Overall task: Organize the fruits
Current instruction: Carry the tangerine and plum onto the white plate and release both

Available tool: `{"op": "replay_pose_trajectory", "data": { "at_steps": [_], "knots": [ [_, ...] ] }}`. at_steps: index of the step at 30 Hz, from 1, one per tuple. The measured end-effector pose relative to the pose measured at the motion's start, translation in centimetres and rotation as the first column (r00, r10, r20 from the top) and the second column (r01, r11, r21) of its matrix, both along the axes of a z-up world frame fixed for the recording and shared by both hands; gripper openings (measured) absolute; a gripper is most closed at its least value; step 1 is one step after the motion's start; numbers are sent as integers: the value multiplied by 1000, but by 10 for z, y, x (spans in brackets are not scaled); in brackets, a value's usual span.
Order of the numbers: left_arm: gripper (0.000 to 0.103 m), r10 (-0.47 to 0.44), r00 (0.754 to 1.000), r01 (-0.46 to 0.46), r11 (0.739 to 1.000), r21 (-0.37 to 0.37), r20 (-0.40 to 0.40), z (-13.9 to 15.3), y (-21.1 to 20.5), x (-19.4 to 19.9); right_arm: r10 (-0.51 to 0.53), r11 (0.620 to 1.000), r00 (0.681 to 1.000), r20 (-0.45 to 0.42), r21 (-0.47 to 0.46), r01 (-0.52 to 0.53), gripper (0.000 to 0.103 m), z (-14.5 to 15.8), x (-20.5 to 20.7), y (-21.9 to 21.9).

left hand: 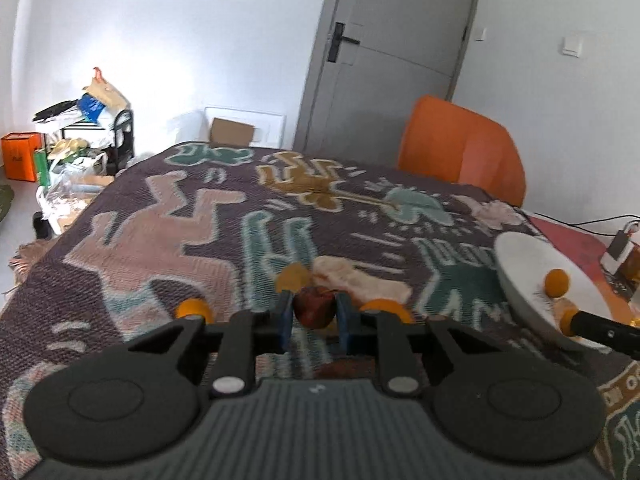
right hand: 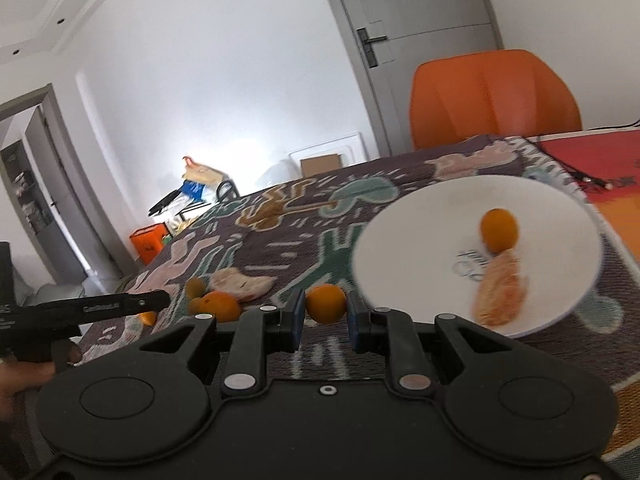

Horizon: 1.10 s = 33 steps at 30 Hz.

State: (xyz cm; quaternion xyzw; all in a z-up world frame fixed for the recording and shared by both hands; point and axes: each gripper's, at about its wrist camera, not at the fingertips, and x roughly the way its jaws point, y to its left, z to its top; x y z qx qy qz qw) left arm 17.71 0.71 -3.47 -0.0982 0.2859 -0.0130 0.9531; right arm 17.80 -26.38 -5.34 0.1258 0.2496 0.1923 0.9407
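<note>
My left gripper (left hand: 314, 314) is shut on a dark red apple (left hand: 314, 307) above the patterned cloth. My right gripper (right hand: 325, 312) is shut on a small orange (right hand: 326, 303), just left of the white plate (right hand: 420, 240). The plate holds another orange (right hand: 499, 229) and a peeled orange piece (right hand: 500, 294); the plate also shows at the right of the left wrist view (left hand: 524, 264). Loose oranges (right hand: 220, 306) and a pale peeled piece (right hand: 240, 280) lie on the cloth to the left. In the left wrist view oranges (left hand: 294, 276) lie around the fingers.
A patterned blanket (left hand: 160, 220) covers the table. An orange chair (left hand: 460, 148) stands behind it, near a grey door (left hand: 392, 52). Cables and a small device (left hand: 620, 248) lie at the far right. Clutter and an orange box (left hand: 22, 156) sit on the floor left.
</note>
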Motion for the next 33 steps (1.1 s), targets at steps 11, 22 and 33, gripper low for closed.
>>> {"op": "replay_pose_trajectory", "data": {
  "at_steps": [11, 22, 33],
  "knots": [
    [21, -125, 992, 125, 992, -7, 15, 4, -57, -1, -117, 993, 993, 14, -7, 118, 21, 2, -8, -42],
    [21, -223, 974, 223, 975, 6, 45, 16, -106, 4, -185, 983, 982, 23, 7, 185, 21, 1, -12, -75],
    [21, -277, 959, 277, 961, 16, 63, 24, -139, 15, -214, 977, 976, 35, 15, 213, 21, 0, -7, -92]
  ]
}}
